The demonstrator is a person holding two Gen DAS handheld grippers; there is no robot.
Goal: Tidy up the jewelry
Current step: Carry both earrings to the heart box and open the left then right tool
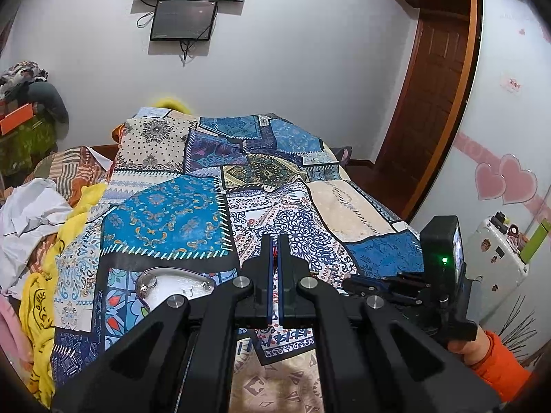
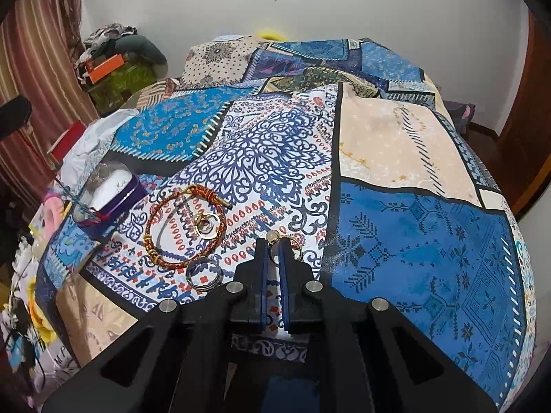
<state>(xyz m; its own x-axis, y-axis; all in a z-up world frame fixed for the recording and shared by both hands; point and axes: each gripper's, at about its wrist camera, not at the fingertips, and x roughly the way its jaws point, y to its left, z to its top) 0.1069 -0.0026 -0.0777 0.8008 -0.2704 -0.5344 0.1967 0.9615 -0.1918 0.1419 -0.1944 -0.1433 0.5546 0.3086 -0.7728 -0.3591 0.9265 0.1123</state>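
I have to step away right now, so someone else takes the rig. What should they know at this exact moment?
Left gripper: jaws nearly closed on something red, too hidden to name.
Right gripper: pinching a gold ring at the fingertips, just above the bedspread.
Jewelry box: open at the left; a ring and small earrings already lie inside.
Left to store: red-and-gold braided bracelet, the gold ring piece inside its loop, a silver ring near the right gripper.
Next, probably: carry the held ring to the box.
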